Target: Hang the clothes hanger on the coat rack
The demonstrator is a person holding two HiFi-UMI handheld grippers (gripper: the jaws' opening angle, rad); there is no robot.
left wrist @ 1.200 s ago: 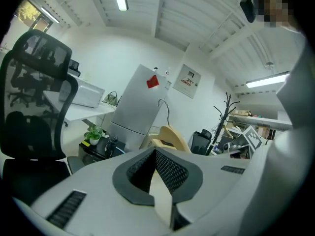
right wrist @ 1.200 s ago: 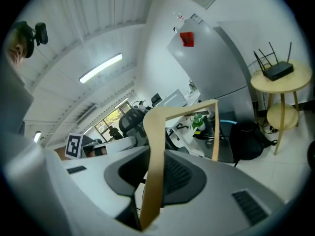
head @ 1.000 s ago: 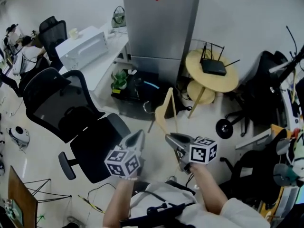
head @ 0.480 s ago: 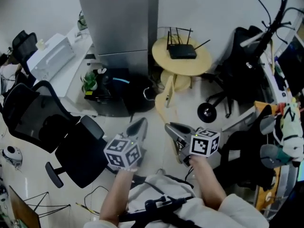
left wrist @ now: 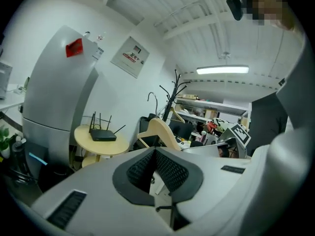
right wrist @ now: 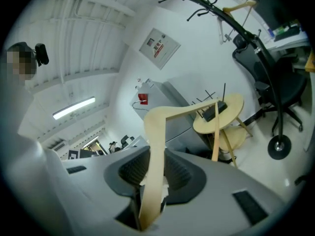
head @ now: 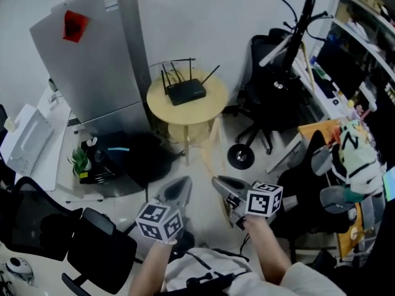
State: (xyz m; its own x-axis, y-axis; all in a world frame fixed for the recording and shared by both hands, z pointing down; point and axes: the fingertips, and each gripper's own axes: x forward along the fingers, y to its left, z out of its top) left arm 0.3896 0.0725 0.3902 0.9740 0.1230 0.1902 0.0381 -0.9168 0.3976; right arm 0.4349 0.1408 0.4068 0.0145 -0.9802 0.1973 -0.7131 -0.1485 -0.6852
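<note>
A pale wooden clothes hanger [right wrist: 156, 146] stands upright between the jaws of my right gripper [right wrist: 150, 168], which is shut on one of its arms. From the head view the hanger [head: 214, 145] shows only faintly, just ahead of the right gripper [head: 220, 184]. The black coat rack [head: 300, 23] stands at the far right, well ahead of both grippers, with another wooden hanger [right wrist: 239, 6] on one of its branches. My left gripper [head: 179, 190] is beside the right one, shut and holding nothing. In the left gripper view its pads meet at the tip [left wrist: 155, 152].
A round yellow table [head: 203, 106] with a black router [head: 187, 91] stands ahead, and a grey cabinet [head: 92, 60] to its left. A black office chair [head: 271, 91] sits at the rack's foot. Cluttered shelves [head: 352, 73] line the right, and another chair [head: 99, 251] is at lower left.
The whole view has swung to the right and both grippers went with it, the hanger still held. The coat rack and shelves have come into view; the left-hand desks and chairs have slid out.
</note>
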